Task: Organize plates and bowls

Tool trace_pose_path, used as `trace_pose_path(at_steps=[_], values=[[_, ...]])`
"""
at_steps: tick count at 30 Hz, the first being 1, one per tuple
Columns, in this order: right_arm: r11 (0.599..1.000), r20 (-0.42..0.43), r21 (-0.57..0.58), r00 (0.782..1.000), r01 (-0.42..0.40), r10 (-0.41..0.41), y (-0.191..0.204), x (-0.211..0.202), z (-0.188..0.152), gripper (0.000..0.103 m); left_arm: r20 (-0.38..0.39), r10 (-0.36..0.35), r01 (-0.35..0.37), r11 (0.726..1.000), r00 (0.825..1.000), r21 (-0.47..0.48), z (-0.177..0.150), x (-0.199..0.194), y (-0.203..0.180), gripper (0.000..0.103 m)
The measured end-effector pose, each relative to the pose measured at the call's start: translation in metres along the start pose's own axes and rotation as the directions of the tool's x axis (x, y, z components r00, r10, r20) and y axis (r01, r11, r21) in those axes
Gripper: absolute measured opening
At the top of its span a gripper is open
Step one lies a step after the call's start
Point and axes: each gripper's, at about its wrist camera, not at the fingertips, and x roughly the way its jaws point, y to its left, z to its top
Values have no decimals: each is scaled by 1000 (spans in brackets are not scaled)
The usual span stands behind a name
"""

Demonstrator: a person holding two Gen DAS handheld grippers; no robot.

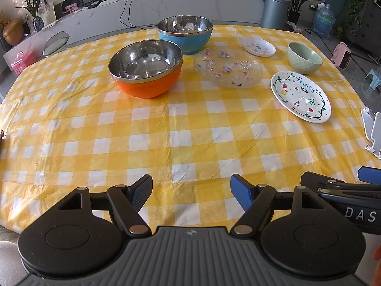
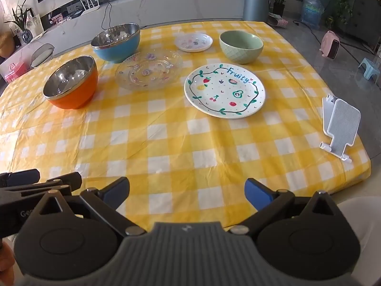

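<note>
On the yellow checked table (image 1: 190,131) (image 2: 181,143) stand an orange steel bowl (image 1: 145,69) (image 2: 71,83), a blue steel bowl (image 1: 185,33) (image 2: 116,41), a clear glass plate (image 1: 228,66) (image 2: 148,69), a small white plate (image 1: 258,46) (image 2: 193,42), a green bowl (image 1: 304,58) (image 2: 241,46) and a white "Fruity" plate (image 1: 300,96) (image 2: 224,90). My left gripper (image 1: 191,193) is open and empty at the near edge. My right gripper (image 2: 187,191) is open and empty beside it, far from the dishes.
A white phone stand (image 2: 340,126) (image 1: 372,128) sits near the table's right edge. Beyond the table are a counter, a grey bin (image 2: 256,2) and plants. The right gripper's body shows in the left wrist view (image 1: 345,188).
</note>
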Motion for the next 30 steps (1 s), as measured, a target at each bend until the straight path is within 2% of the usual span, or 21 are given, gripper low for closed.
trace_pose_path(at_steps=[30], values=[[1000,9,1,1000,2,-2,-6,-5,-1,101,4,-8,8,1000,1000,-11,-1,-5,-3,87]])
